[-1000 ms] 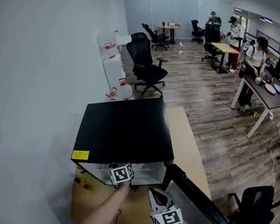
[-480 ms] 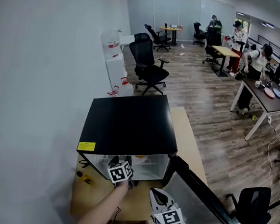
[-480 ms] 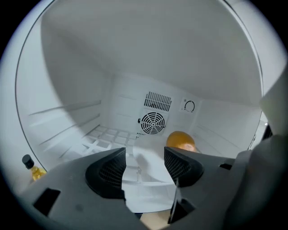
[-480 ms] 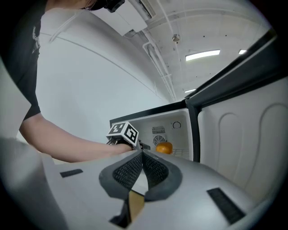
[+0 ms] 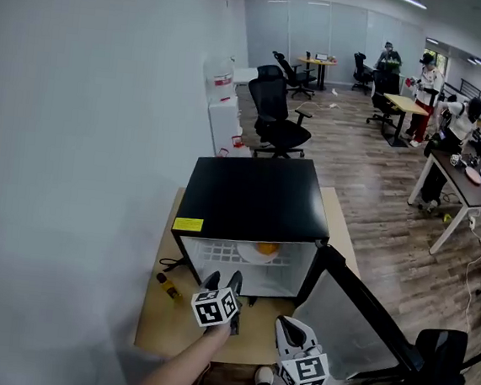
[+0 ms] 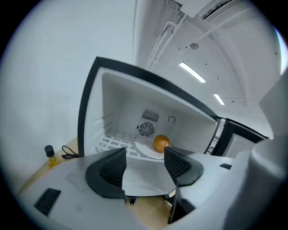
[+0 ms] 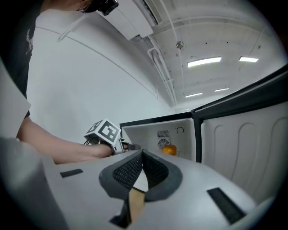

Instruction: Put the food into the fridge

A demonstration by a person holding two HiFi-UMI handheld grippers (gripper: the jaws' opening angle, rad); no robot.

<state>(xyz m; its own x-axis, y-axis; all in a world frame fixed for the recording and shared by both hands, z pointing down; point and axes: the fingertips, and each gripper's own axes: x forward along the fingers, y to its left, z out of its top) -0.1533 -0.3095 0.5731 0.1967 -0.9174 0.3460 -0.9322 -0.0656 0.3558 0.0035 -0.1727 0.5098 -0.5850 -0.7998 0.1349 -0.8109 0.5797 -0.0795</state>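
A small black fridge (image 5: 252,199) stands on a low wooden platform with its door (image 5: 356,313) swung open to the right. Inside, an orange (image 5: 267,249) (image 6: 161,143) (image 7: 169,150) rests on a white plate (image 5: 251,253) (image 6: 146,148) on the wire shelf. My left gripper (image 5: 222,283) (image 6: 145,162) hovers just outside the fridge opening, jaws open and empty. My right gripper (image 5: 293,335) (image 7: 142,166) sits lower, nearer me, beside the door, jaws shut with nothing between them.
A small yellow bottle (image 5: 167,286) (image 6: 50,156) and a black cable (image 6: 69,153) lie on the platform (image 5: 160,324) left of the fridge. A white wall runs along the left. Office chairs (image 5: 283,124), desks (image 5: 470,180) and several people are farther back.
The view has shifted back, so the fridge's inside with the orange on its plate now shows. My left gripper has drawn back out of the fridge opening.
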